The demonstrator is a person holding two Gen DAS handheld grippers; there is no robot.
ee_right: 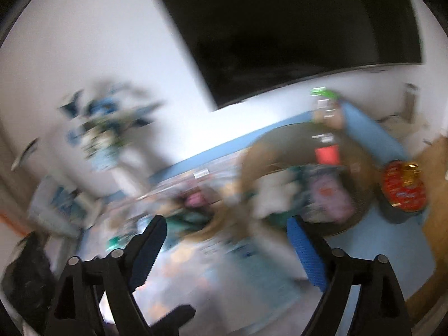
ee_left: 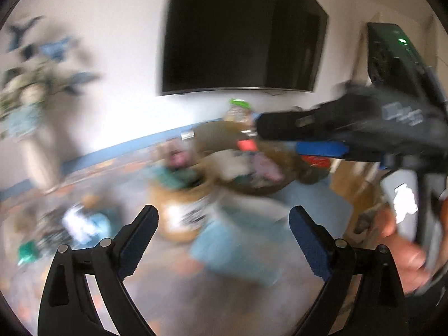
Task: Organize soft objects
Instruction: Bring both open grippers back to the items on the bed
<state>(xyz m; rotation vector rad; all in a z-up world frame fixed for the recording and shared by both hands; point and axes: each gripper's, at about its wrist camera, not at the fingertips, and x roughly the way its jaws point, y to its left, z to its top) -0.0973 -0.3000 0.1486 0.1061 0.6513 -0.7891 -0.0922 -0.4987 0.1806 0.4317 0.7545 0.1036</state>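
Observation:
Both views are blurred by motion. My left gripper [ee_left: 224, 215] is open and empty, high above the floor. My right gripper [ee_right: 226, 226] is open and empty too; its body also shows at the right of the left wrist view [ee_left: 350, 128]. A round woven basket [ee_left: 260, 187] holds a heap of soft cloth items [ee_left: 252, 168]; it shows in the right wrist view as well [ee_right: 350, 218]. A smaller basket [ee_left: 182, 190] with teal and pink cloth stands to its left. Loose cloth items [ee_left: 84, 224] lie on the floor at the left.
A dark TV [ee_left: 240, 33] hangs on the white wall. A plant in a tall pot [ee_left: 33, 106] stands at the left. A bottle with a green cap [ee_left: 238, 109] stands behind the baskets. A red snack bag [ee_right: 403, 187] lies at the right on a blue mat [ee_right: 378, 238].

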